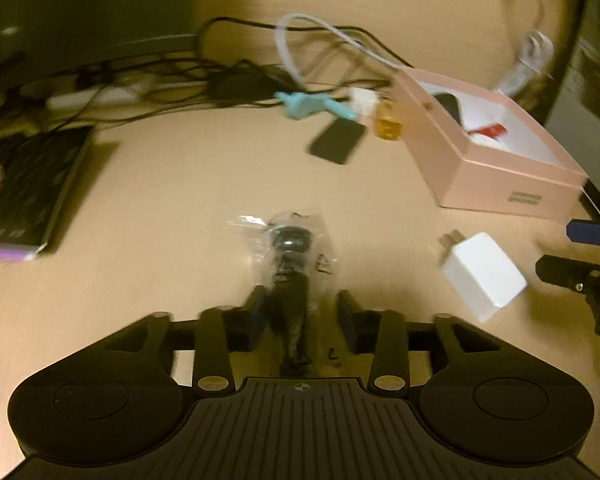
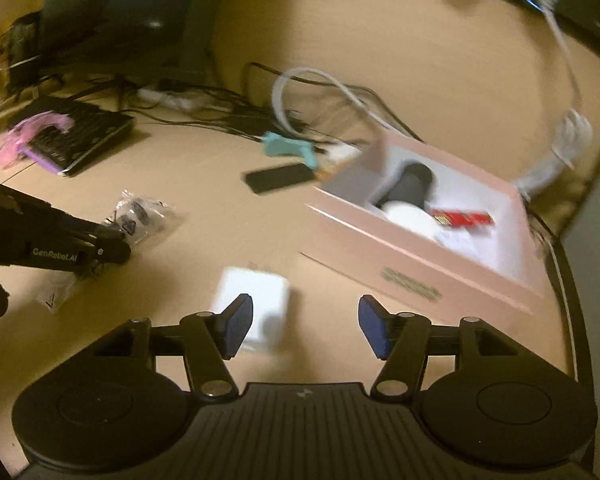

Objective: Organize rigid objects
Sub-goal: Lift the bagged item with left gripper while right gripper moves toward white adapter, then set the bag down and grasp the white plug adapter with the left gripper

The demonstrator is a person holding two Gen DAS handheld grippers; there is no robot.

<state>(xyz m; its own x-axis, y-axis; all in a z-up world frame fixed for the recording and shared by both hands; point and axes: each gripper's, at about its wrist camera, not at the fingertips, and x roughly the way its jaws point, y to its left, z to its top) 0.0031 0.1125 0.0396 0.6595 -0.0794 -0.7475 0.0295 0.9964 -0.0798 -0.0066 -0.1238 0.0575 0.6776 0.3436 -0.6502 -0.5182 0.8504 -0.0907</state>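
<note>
A clear plastic bag (image 1: 290, 248) with a dark part inside lies on the tan desk, running back between the fingers of my left gripper (image 1: 302, 312). The jaws stand apart and the pads do not press on it. That bag (image 2: 140, 212) and the left gripper (image 2: 112, 244) also show in the right wrist view. A white plug-in charger (image 1: 482, 274) lies to the right. My right gripper (image 2: 306, 320) is open above the desk, with the charger (image 2: 256, 296) just beyond its left finger. An open pink box (image 2: 420, 276) holds a black-and-white cylinder (image 2: 410, 192) and a red pack (image 2: 462, 218).
Behind the pink box (image 1: 500, 184) lie a flat black slab (image 1: 336, 142), a teal item (image 1: 300, 104), a small amber bottle (image 1: 388, 122) and tangled cables (image 1: 228, 80). A dark book (image 1: 28, 184) sits at the left. The desk edge runs close along the right.
</note>
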